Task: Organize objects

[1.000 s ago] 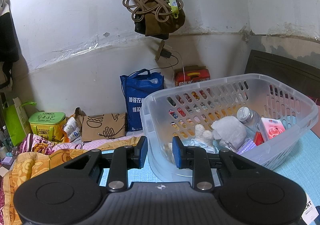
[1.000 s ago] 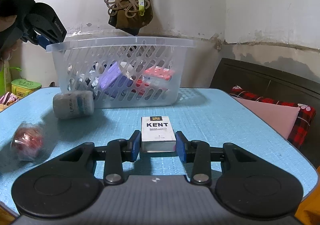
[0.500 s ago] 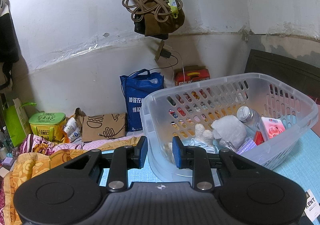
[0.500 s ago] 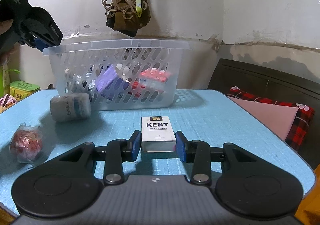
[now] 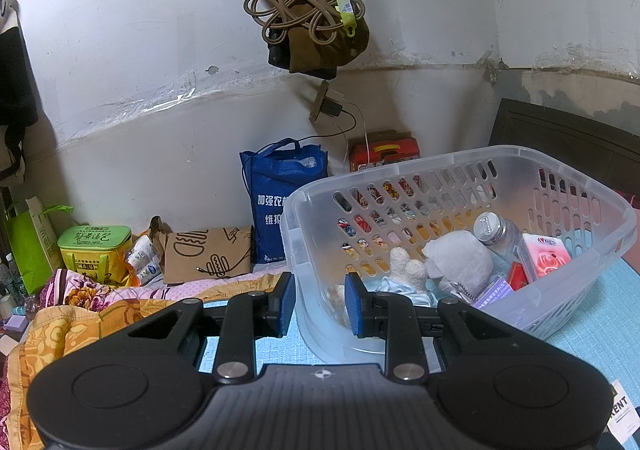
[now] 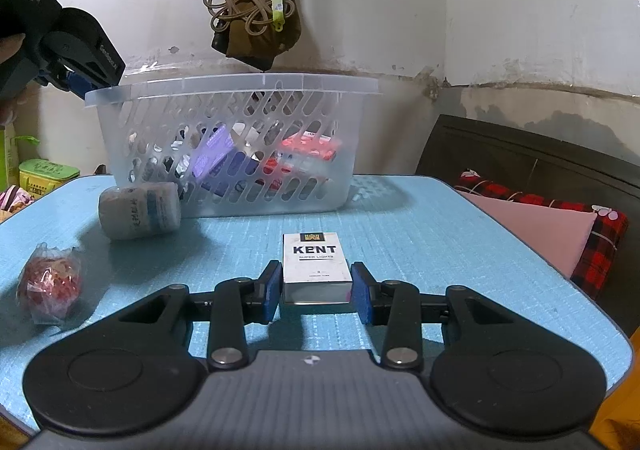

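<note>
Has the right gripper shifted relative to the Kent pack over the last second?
No. The right gripper brackets the Kent pack exactly as before, jaws open.

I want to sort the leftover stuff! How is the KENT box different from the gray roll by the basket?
The KENT box is white, flat-sided and lies between the right hand-held gripper fingers; the gray roll is round, lying on its side against the basket. Both sit on the blue table, outside the basket.
</note>
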`<state>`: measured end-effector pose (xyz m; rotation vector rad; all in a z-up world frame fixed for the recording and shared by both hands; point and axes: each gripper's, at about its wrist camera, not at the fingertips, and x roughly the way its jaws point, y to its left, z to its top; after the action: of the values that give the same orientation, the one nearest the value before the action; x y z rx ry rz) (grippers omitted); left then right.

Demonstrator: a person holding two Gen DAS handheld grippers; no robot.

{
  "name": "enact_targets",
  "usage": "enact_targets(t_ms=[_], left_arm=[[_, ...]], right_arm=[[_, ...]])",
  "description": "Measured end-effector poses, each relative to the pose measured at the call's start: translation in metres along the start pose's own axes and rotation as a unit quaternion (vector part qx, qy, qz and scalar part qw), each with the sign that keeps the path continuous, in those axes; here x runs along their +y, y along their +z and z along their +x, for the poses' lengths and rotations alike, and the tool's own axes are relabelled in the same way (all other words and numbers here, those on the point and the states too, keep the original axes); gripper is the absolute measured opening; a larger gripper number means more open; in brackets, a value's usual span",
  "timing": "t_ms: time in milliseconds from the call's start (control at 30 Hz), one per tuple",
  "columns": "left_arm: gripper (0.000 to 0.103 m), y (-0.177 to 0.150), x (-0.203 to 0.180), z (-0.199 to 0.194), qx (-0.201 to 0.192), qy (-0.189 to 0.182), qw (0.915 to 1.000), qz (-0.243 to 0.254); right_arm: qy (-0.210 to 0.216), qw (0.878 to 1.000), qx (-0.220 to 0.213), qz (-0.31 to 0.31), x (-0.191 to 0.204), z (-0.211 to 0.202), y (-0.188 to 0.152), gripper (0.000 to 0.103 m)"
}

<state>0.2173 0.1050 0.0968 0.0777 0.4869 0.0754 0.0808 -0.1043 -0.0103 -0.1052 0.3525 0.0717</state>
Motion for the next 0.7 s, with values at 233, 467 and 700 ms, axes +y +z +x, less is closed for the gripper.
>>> enact_targets(t_ms=[233,467,700], left_arm=[[0.031,0.0000,-0.0001,0.0000,0.000,0.000,1.0000,0.000],[0.031,0.0000,0.0002,0.0000,0.001,0.000,1.0000,-0.001],[0.031,-0.0004,0.0015,0.0002,0.001,0.000,1.0000,-0.003]], right_arm=[[0.000,1.000,0.000,0.000,0.0004,-0.0002,0.0002,0.041],[0.001,1.000,0.000,0.008,-0.0024,0.0008,0.0011,0.041],[0.000,1.000,-0.002,0.014,-0.0078,-0.0003,0.0013,0.041]])
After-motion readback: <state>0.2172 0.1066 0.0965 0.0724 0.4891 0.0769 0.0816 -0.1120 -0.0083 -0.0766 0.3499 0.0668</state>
